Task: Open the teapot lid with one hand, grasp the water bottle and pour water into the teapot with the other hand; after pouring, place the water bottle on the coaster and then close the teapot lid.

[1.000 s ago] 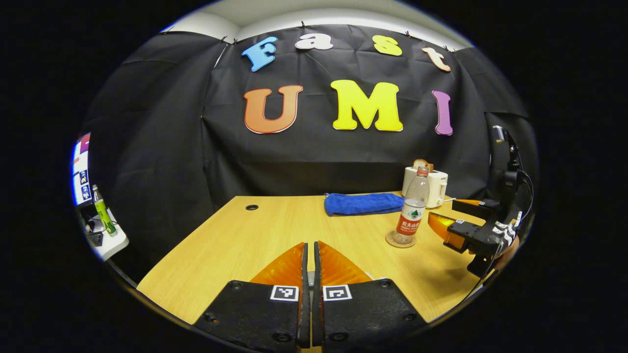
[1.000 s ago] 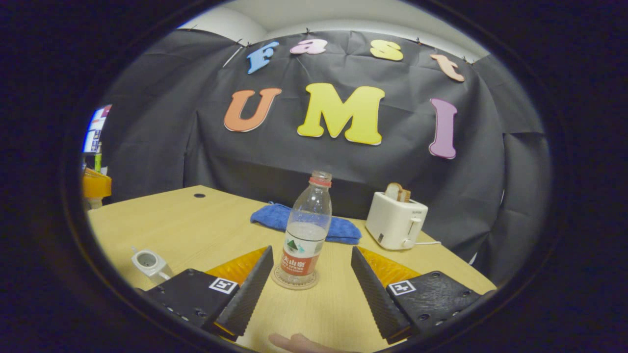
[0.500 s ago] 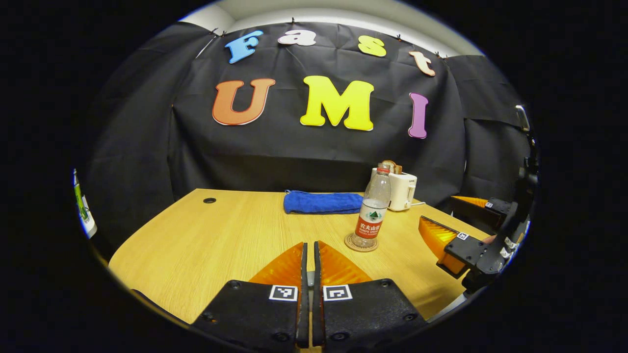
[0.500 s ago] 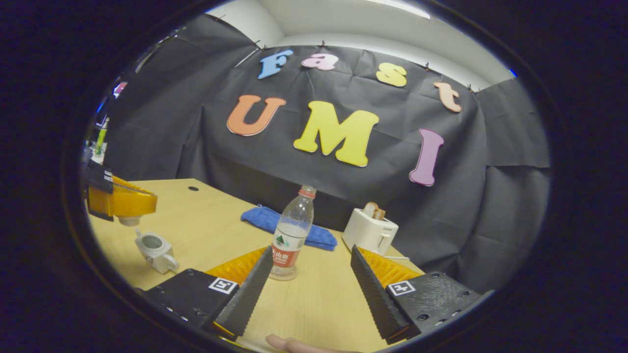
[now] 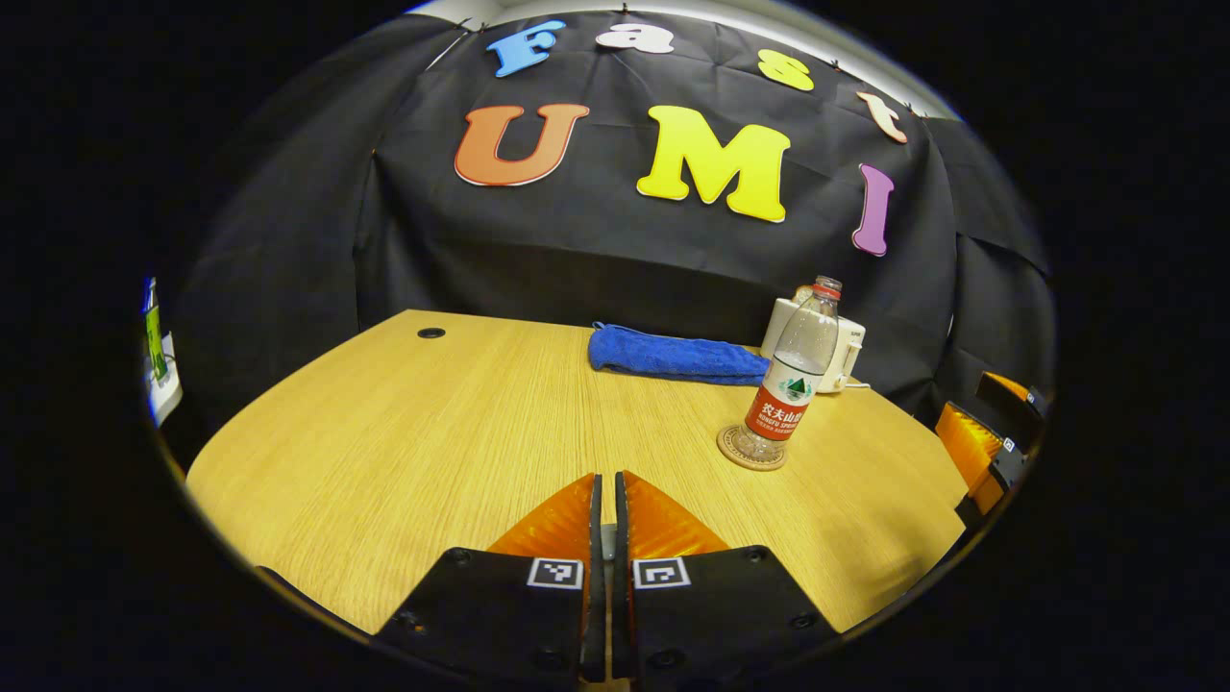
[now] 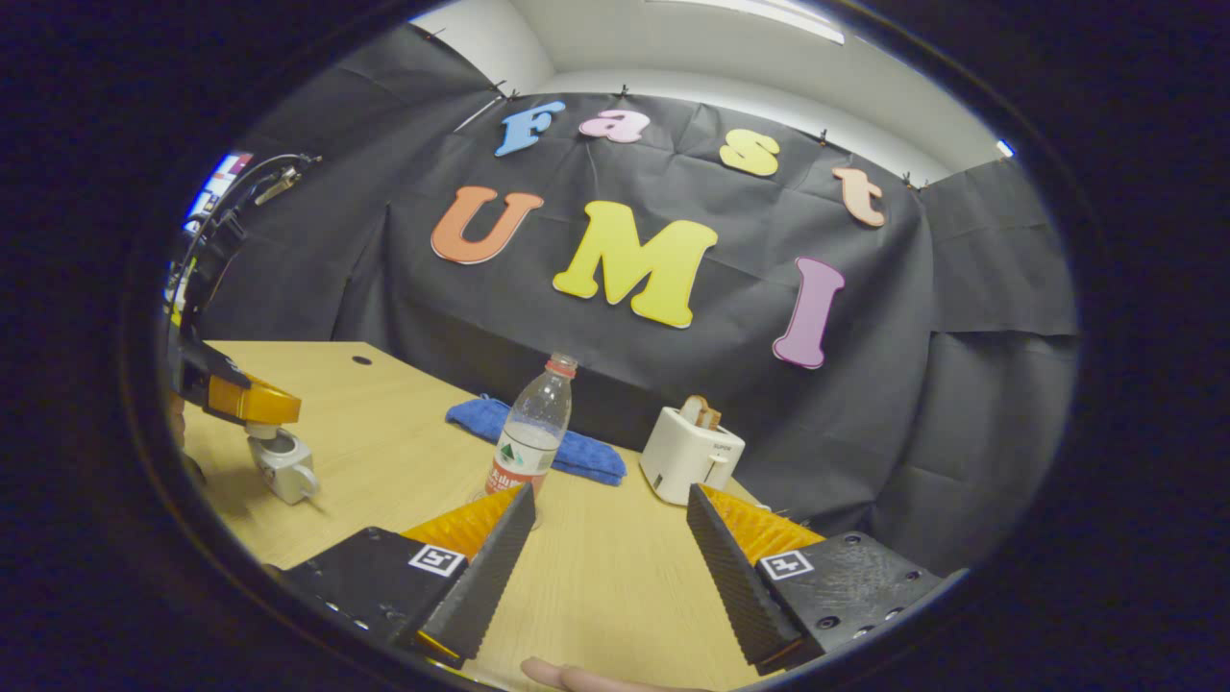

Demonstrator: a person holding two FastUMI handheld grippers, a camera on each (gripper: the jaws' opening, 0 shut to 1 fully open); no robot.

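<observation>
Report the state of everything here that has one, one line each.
Water bottle: upright on the coaster, partly full.
Teapot: upright, lid at its mouth; whether the lid is seated cannot be told.
Lid: gripped by the left gripper.
Left gripper: shut on the lid.
Right gripper: open, empty.
Toaster: bread standing in its slot.
Towel: folded, lying flat.

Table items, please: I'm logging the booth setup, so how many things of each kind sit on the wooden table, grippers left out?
Water bottle: 1
Coaster: 1
Teapot: 1
Blue towel: 1
Toaster: 1
Total: 5
</observation>
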